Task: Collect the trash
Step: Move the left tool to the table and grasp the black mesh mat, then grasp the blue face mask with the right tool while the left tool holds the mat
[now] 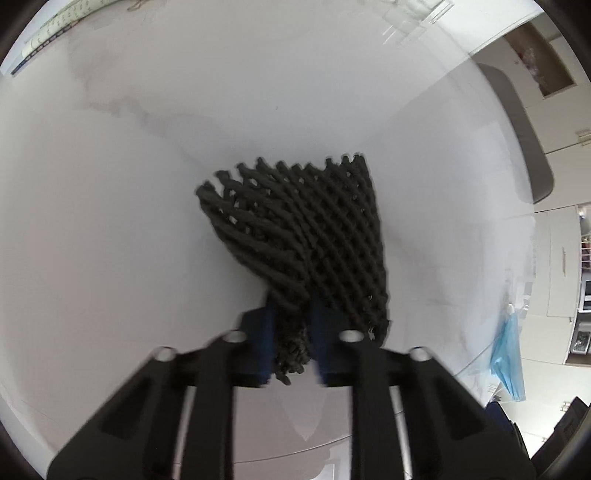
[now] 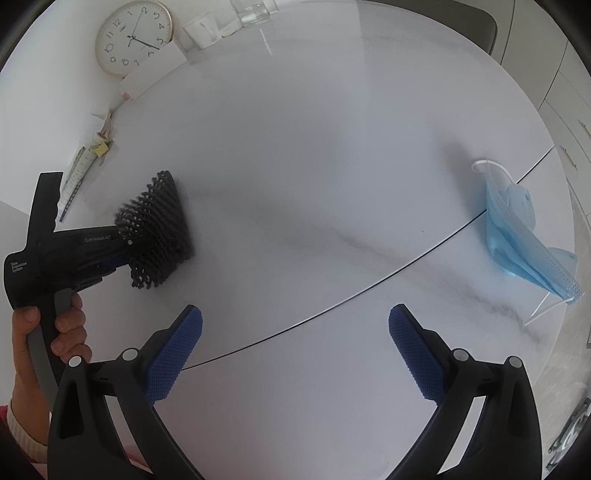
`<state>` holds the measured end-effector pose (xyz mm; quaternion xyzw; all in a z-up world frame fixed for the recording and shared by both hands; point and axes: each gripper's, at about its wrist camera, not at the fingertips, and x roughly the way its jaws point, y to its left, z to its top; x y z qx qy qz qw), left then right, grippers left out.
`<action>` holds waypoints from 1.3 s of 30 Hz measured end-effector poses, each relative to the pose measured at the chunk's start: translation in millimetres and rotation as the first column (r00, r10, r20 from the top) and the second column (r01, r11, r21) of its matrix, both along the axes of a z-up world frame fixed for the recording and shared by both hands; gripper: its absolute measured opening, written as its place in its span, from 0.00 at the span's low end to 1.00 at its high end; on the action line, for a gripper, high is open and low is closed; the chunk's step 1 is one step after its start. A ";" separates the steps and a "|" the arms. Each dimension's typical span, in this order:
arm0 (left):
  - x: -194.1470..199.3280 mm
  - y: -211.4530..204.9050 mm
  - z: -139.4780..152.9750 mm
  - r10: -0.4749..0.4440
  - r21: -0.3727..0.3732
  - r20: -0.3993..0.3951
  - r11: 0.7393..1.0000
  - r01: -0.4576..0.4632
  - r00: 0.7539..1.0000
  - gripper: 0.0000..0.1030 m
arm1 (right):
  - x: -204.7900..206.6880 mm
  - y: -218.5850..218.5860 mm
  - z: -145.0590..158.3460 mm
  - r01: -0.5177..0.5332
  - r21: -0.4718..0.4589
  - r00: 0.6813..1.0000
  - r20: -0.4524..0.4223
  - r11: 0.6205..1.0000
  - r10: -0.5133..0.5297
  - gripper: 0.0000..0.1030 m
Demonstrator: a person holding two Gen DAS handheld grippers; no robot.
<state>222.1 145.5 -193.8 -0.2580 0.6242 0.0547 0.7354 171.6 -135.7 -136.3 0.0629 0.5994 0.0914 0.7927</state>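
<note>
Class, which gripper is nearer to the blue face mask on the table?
Right. The right gripper hangs open above the table, the mask ahead to its right. The left gripper, shut on black netting, is farther away.

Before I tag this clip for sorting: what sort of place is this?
Probably a home dining or kitchen area: a white marble-look table, a wall clock lying on it beside a glass, and pale cupboards behind.

Ahead of me a round wall clock (image 2: 133, 38) lies flat on the white marbled surface (image 2: 314, 166) near its far edge, with a clear glass (image 2: 255, 9) farther along that edge.
</note>
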 end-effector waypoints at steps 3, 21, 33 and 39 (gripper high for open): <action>-1.6 -3.2 14.9 -0.035 0.011 0.045 0.999 0.035 0.998 0.11 | -8.0 -7.3 3.3 0.004 -0.013 1.000 0.012 1.000 -0.004 0.97; -52.3 -133.0 97.0 -0.519 0.120 0.213 0.855 0.505 0.828 0.11 | -69.4 -127.5 57.5 0.272 -0.060 0.952 0.160 0.960 -0.260 0.97; -32.8 -213.6 87.0 -0.675 0.169 0.194 0.738 0.654 0.712 0.11 | 23.7 -167.1 2.6 0.123 -0.108 0.992 0.007 0.987 -0.123 0.97; -25.8 -219.1 80.8 -0.688 0.196 0.175 0.725 0.660 0.704 0.11 | 59.4 -167.5 -38.1 0.097 -0.092 0.992 -0.070 0.991 -0.104 0.97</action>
